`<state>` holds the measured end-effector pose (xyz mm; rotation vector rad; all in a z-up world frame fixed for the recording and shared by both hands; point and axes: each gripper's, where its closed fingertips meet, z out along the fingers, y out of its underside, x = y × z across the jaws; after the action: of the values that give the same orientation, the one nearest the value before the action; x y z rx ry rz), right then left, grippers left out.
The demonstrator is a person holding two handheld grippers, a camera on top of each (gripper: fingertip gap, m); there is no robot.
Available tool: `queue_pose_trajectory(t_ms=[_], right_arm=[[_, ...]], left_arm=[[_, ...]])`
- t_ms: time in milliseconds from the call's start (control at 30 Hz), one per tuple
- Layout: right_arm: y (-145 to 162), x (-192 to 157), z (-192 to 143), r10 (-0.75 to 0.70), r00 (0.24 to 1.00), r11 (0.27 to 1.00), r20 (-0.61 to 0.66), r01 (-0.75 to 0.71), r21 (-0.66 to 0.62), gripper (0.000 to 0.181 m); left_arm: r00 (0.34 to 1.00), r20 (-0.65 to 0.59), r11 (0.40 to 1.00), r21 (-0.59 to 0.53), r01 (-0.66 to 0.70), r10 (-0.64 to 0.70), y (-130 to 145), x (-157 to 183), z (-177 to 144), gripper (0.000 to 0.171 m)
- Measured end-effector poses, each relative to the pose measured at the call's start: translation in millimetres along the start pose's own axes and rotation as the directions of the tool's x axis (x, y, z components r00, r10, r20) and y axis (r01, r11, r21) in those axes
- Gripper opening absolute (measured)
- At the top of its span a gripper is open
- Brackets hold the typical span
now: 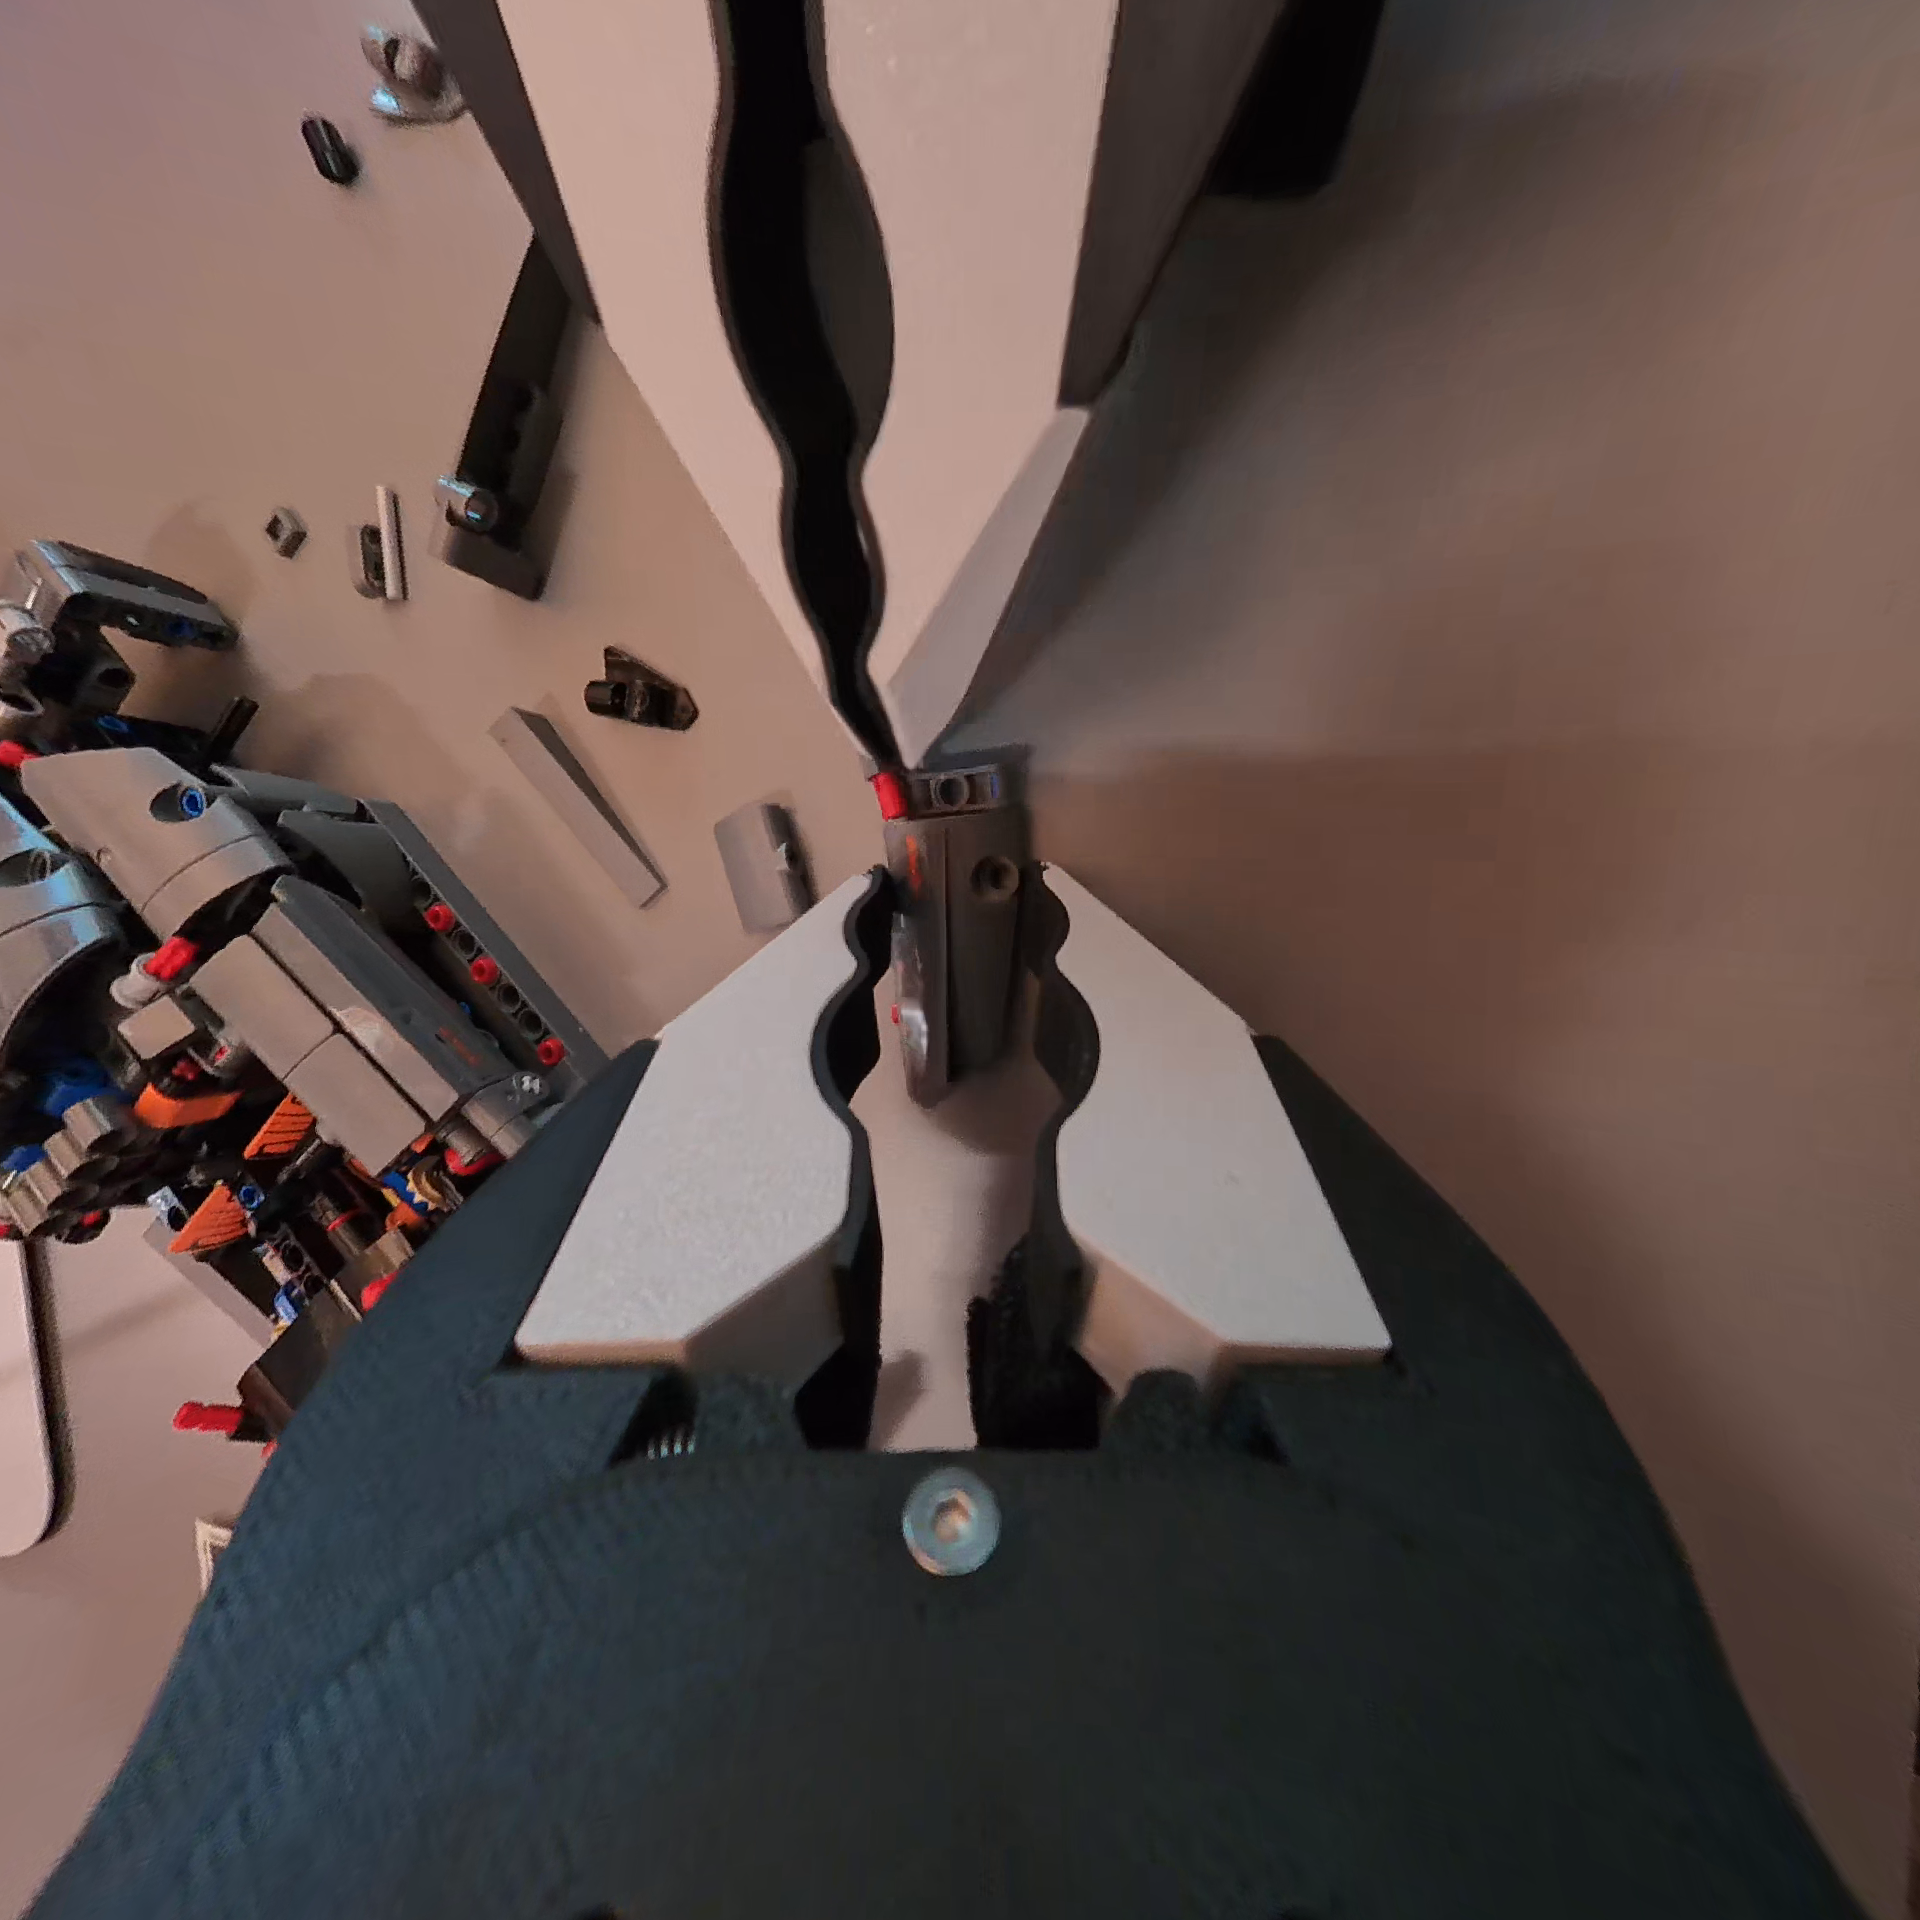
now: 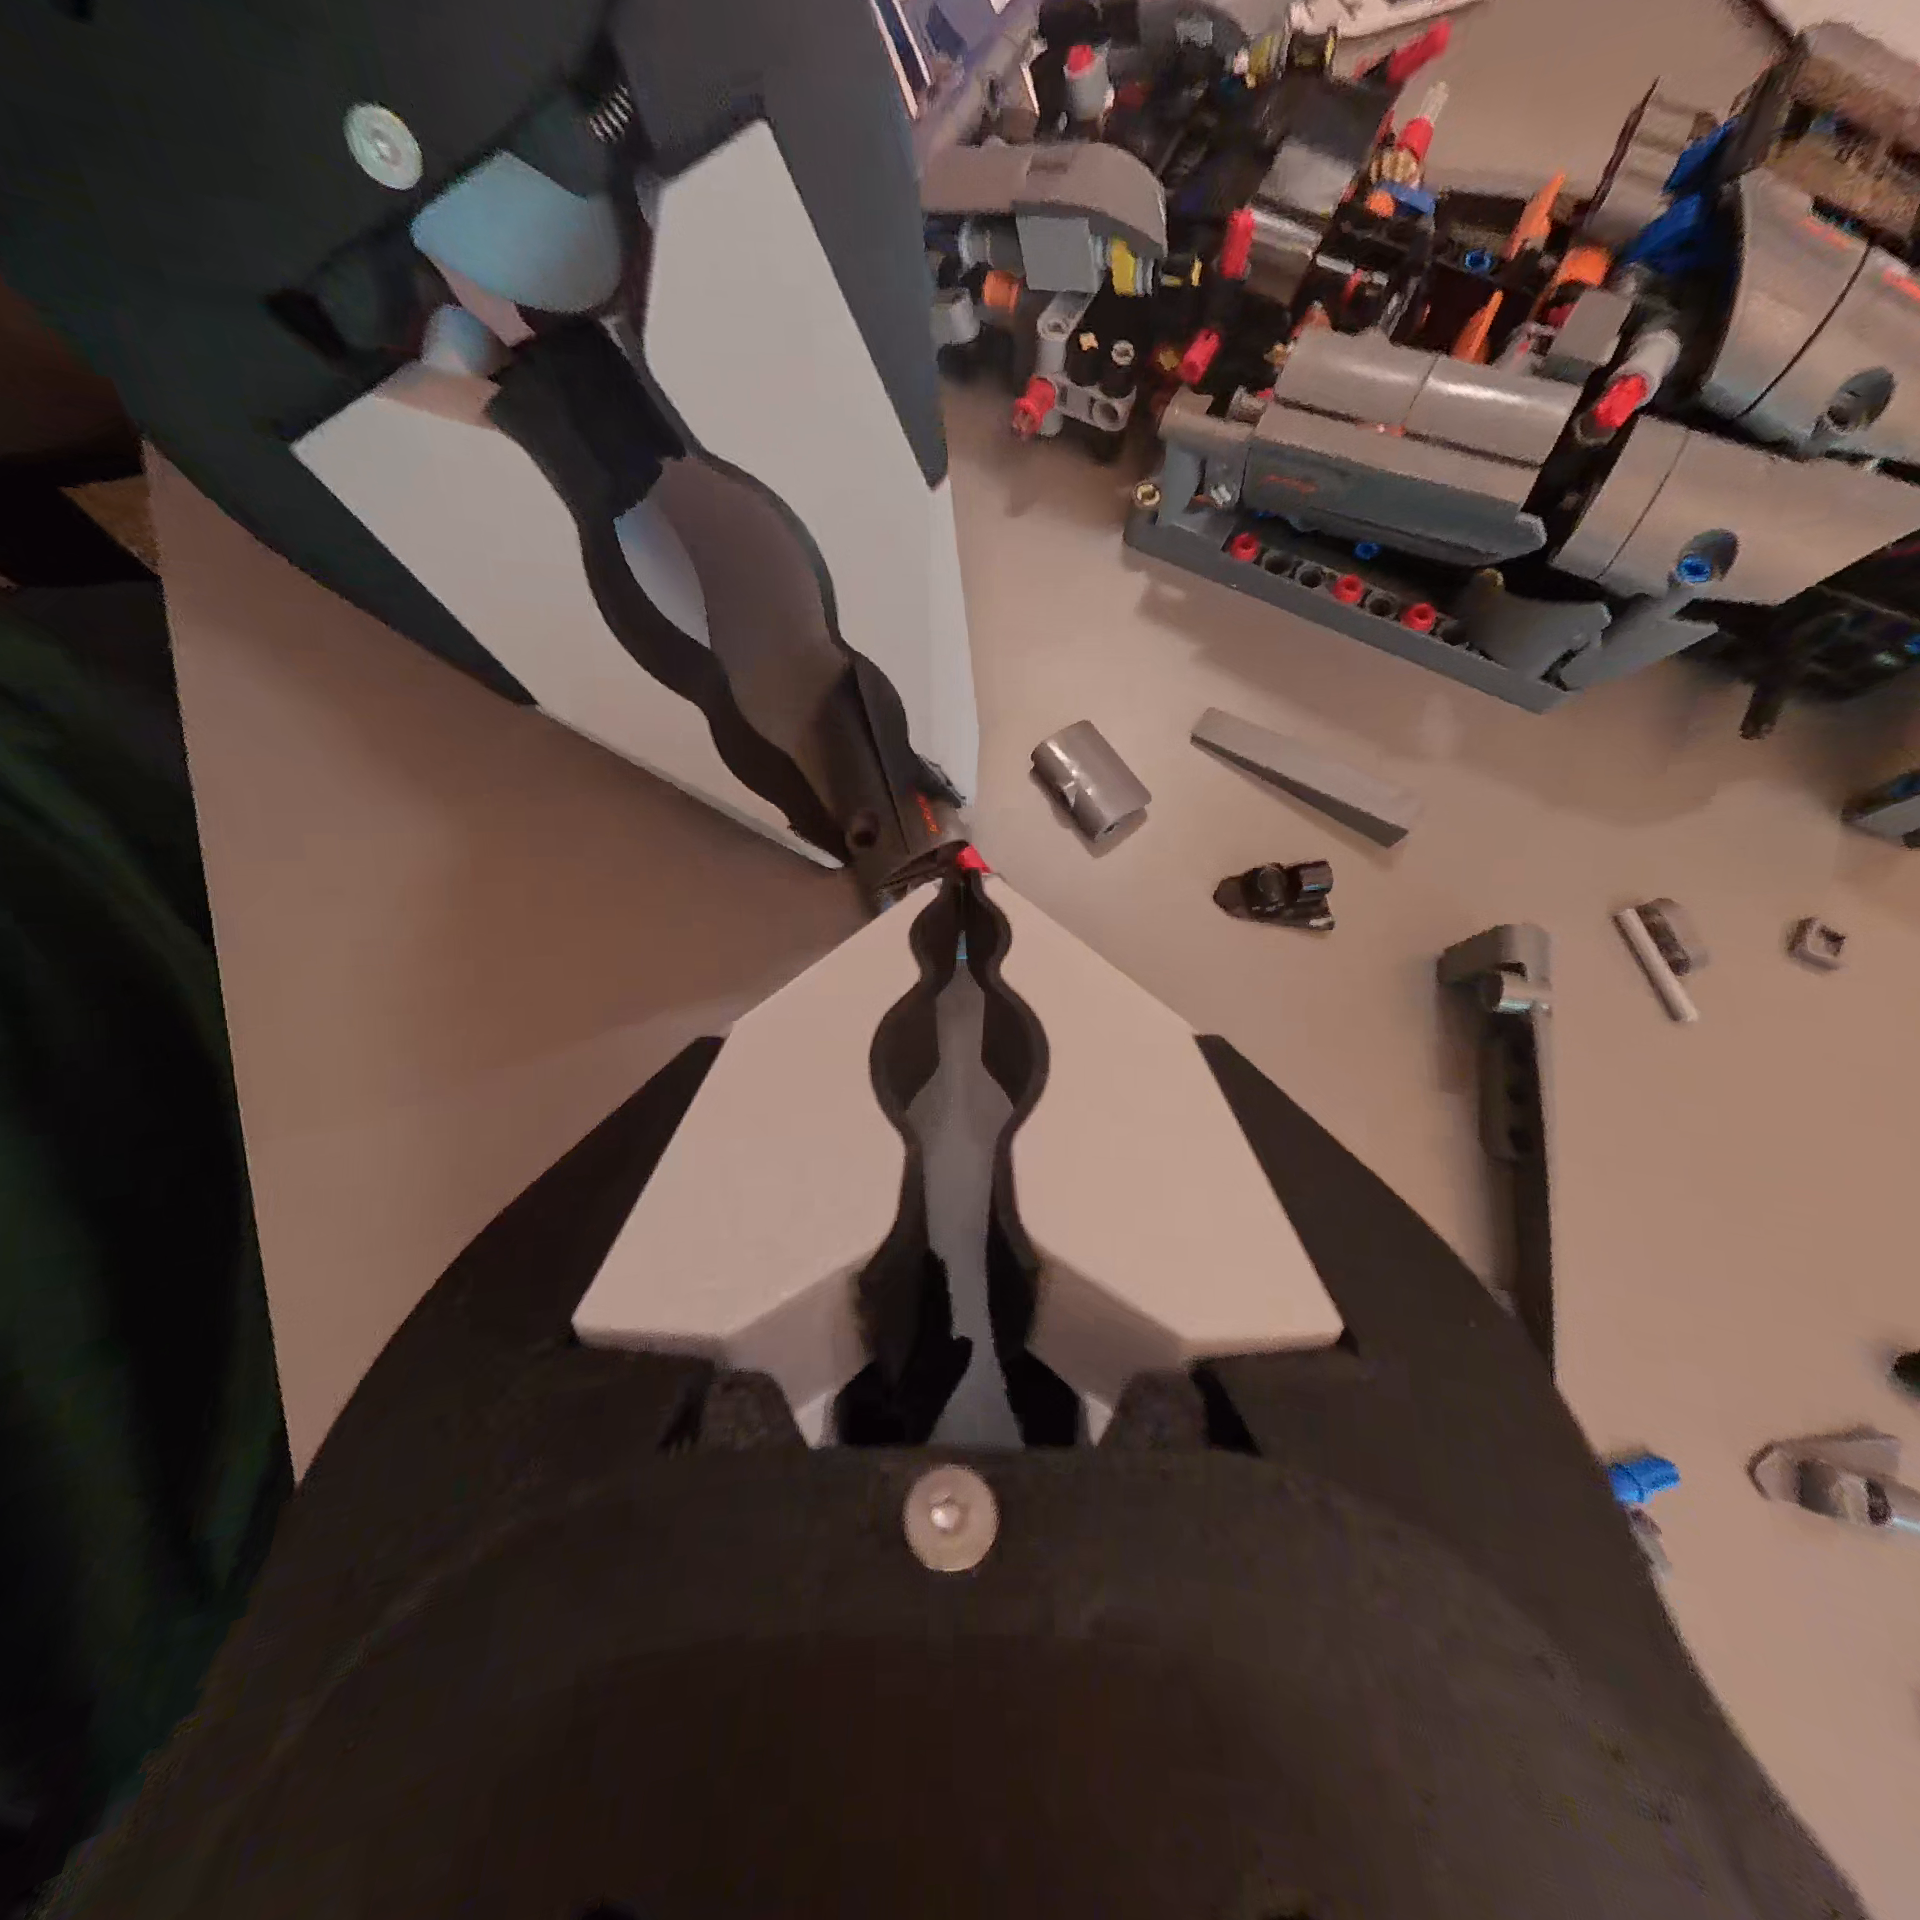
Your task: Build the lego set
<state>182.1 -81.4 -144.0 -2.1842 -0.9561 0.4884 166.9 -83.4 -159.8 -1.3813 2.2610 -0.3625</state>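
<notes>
My left gripper is shut on a dark grey Lego panel piece with an orange mark, held above the table. My right gripper is shut on a small red pin. The two grippers meet tip to tip. The red pin touches the top end of the grey piece, at a small holed grey part. In the right wrist view the left gripper comes in from the upper left with the grey piece. The right gripper also shows from above in the left wrist view.
A large grey, black and orange Lego model stands on the table. Loose parts lie beside it: a grey wedge, a curved grey piece, a black connector, a long dark beam, a blue pin. Only a small space, under 4 cm, lies between the two pairs of fingers.
</notes>
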Motion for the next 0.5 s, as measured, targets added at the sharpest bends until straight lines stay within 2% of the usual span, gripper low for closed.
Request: queue_pose_trajectory(t_ms=[67, 133, 333, 500], right_arm=[[2, 2, 1, -0.015, 0.999, 0.999, -0.039, 0.013, -0.047, 0.0], [3, -2, 2, -0.014, 1.0, 0.998, -0.027, 0.012, -0.066, 0.0], [4, -2, -5, 0.038, 0.998, 0.999, 0.043, -0.037, -0.023, 0.0], [1, 5, -17, 0.006, 0.998, 1.0, 0.062, -0.007, 0.013, 0.017]], left_arm=[[1.0, 0.002, 1.0, -0.002, 0.008, -0.008, -1, 0, 1, 0.023], [1.0, 0.008, 1.0, -0.004, 0.0, 0.0, -1, 0, 1, 0.023], [1.0, 0.009, 1.0, 0.011, 0.021, -0.021, -1, 0, 1, 0.024], [1.0, 0.016, 1.0, 0.016, 0.014, -0.014, -1, 0, 1, 0.023]])
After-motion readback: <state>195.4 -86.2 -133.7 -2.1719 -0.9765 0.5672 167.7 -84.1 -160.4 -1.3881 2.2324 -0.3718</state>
